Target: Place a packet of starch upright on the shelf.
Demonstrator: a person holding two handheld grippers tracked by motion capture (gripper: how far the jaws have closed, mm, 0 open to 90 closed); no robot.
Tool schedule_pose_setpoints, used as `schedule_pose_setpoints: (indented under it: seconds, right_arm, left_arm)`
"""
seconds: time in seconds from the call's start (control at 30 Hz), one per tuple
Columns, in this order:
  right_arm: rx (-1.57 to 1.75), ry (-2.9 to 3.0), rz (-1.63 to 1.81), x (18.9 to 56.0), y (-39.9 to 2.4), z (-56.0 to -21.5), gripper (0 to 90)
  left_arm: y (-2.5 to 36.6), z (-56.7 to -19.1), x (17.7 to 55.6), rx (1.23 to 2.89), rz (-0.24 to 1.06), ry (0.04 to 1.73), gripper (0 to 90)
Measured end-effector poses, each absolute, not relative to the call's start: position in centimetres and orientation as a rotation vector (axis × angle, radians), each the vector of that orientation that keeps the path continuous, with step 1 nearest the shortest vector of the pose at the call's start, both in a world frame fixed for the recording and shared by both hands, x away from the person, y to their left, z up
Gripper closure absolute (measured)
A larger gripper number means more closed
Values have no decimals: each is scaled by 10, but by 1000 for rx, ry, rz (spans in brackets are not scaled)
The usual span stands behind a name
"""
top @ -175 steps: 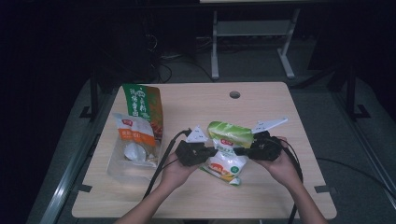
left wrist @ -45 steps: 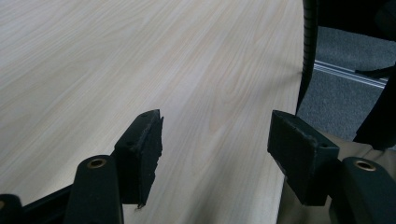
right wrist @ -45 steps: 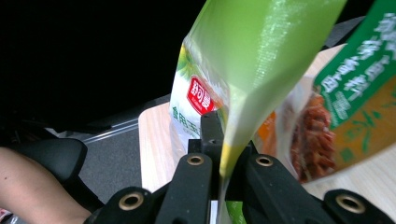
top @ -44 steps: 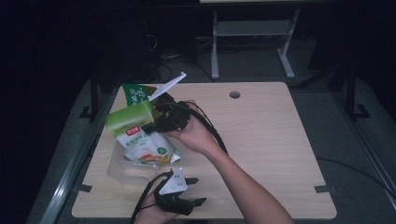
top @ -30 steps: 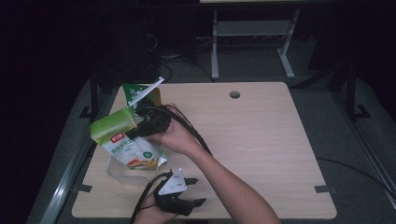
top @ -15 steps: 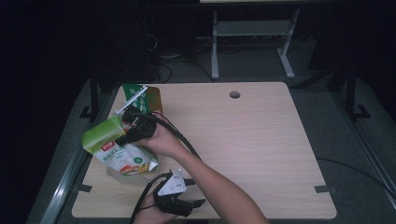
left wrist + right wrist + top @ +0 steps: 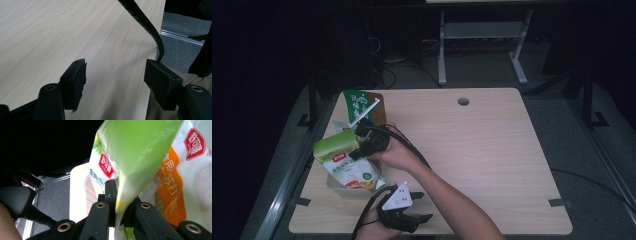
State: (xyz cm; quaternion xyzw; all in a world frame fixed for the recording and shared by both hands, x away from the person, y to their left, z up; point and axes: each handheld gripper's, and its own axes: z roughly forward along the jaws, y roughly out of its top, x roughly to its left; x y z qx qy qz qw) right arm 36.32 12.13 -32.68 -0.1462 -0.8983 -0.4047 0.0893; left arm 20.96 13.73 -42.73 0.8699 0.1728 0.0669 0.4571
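Your right hand-held gripper (image 7: 358, 145) is pinching the green top edge of the soft pouch (image 7: 346, 162) at the left side of the counter (image 7: 492, 150), its jaws just starting to loosen. The pouch is light, floppy, green and white; hold its top seam. Your left hand-held gripper (image 7: 422, 206) sits released, holding nothing.

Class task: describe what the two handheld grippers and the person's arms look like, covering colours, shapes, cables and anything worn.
Both grippers are black. The left gripper carries a grey three-cornered plate on top, and its two jaws end in blocky dark pads, with brass-coloured rivets behind them. A ribbed black cable trails from a gripper. The right gripper has similar rivets. The forearms are bare, with no sleeves in view.
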Motion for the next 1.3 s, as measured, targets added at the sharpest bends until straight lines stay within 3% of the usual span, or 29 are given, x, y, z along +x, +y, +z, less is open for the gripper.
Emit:
schedule_pose_setpoints:
  seconds: [0.23,0.63,0.83,1.3]
  right_arm:
    - [-430,-2661,-1180,362,114,-327,781]
    - [-395,-2785,-988,356,110,-349,807]
    - [-418,-2711,-1050,361,101,-362,791]
    - [-440,-2634,-1199,361,72,-345,621]
  left_arm:
    - [137,-427,209,2143,161,426,337]
    - [135,-427,208,2151,170,410,337]
    - [135,-428,209,2158,175,404,337]
    - [135,-427,211,2162,178,423,328]
